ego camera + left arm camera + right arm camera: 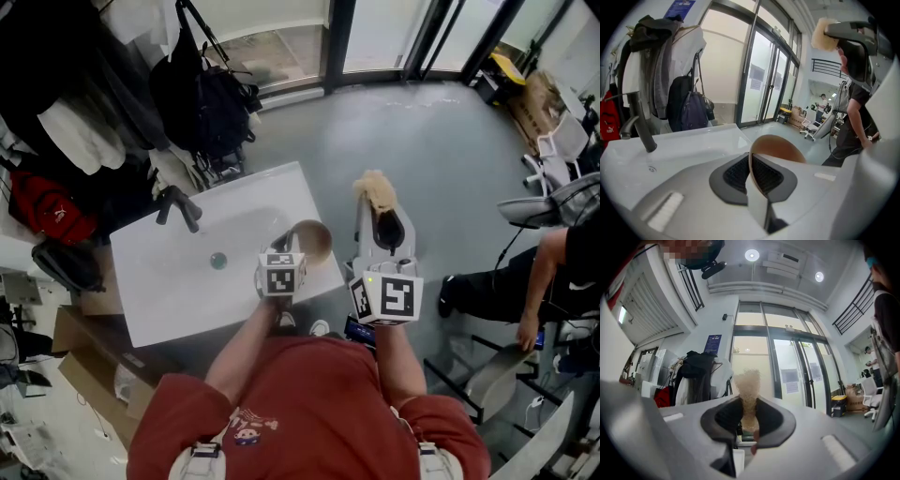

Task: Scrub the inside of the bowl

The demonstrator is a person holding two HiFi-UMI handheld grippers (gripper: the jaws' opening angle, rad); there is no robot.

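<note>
A brown bowl (314, 239) is held tilted over the right front corner of the white sink (187, 281). My left gripper (285, 246) is shut on its rim; in the left gripper view the bowl's (780, 147) wall stands edge-on between the pads of the left gripper (751, 174). To the right of the sink, above the grey floor, my right gripper (386, 228) is shut on a fluffy beige sponge (375, 190). In the right gripper view the sponge (747, 385) sticks up out of the right gripper's (749, 420) pinched pads. Bowl and sponge are apart.
A dark faucet (178, 206) stands at the sink's back left, and the drain (218, 261) lies in the basin. Coats and bags (202, 94) hang behind the sink. A person (548, 272) sits at the right among office chairs. Cardboard boxes (84, 352) stand at the left front.
</note>
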